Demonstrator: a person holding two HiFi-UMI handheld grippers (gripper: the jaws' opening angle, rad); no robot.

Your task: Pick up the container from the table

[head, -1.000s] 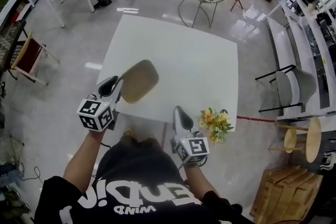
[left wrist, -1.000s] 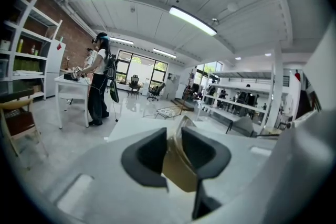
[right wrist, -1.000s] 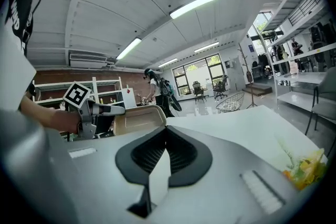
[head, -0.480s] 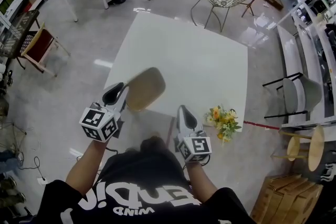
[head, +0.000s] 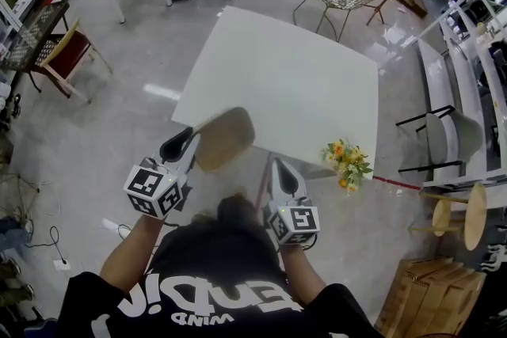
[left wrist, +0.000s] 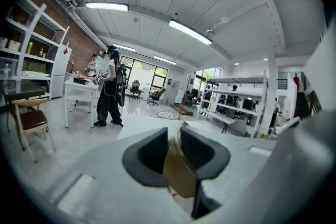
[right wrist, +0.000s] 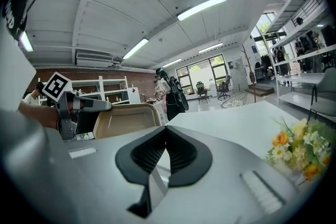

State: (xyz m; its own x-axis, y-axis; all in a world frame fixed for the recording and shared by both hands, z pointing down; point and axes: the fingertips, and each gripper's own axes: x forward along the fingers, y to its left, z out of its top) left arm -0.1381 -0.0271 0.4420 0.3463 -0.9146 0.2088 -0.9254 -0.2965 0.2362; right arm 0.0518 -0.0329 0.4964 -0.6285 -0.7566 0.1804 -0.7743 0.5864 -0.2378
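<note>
Container (head: 226, 138), a shallow tan tray, sits clamped by its rim in the left gripper (head: 188, 145), stretching ahead of those jaws, seemingly lifted above the table (head: 277, 75); right gripper (head: 279, 170), closed empty, hangs alongside.

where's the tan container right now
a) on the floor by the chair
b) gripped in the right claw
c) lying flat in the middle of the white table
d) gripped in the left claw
D: the left claw is shut on the tan container's edge, while the right claw is shut on nothing.
</note>
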